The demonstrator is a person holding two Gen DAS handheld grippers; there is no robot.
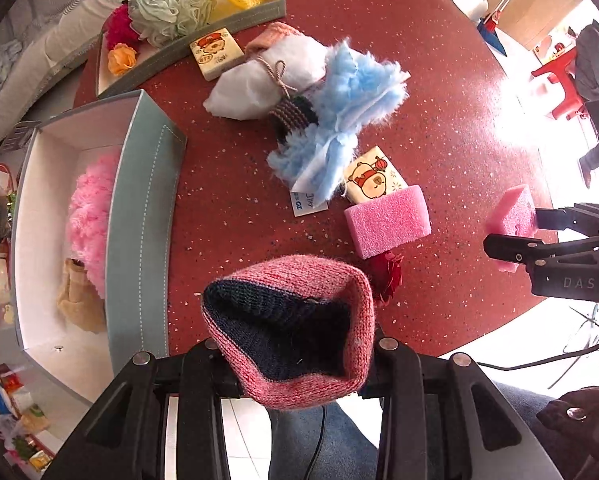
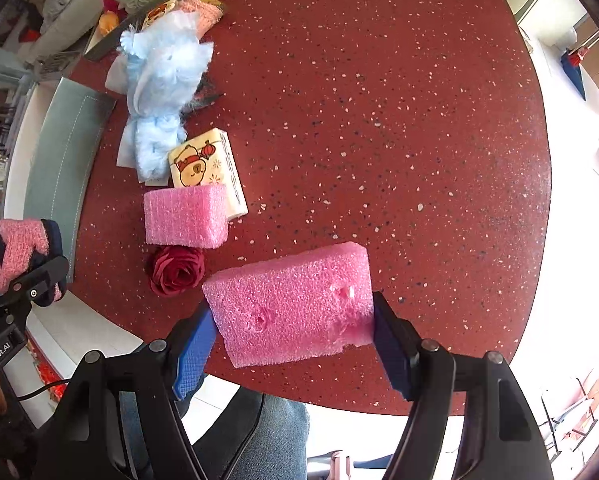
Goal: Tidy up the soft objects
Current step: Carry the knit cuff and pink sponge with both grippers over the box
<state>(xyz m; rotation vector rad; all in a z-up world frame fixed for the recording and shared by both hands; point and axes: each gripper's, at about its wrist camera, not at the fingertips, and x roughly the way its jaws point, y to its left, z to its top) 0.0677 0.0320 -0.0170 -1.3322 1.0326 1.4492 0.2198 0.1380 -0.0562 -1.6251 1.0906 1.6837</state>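
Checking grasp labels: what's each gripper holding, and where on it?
Left gripper: pink and navy knit piece, pinched at its near end. Right gripper: pink foam block, fingers clamped on its two short ends, lifted off the table.

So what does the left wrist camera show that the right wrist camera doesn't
Only the left wrist view looks inside the near box, at a fluffy pink puff and beige cloth. Only the right wrist view shows the gouges in the held pink foam block and the whole red rose. Both show the blue fluffy cloth, the loose pink foam block and the knitted piece.
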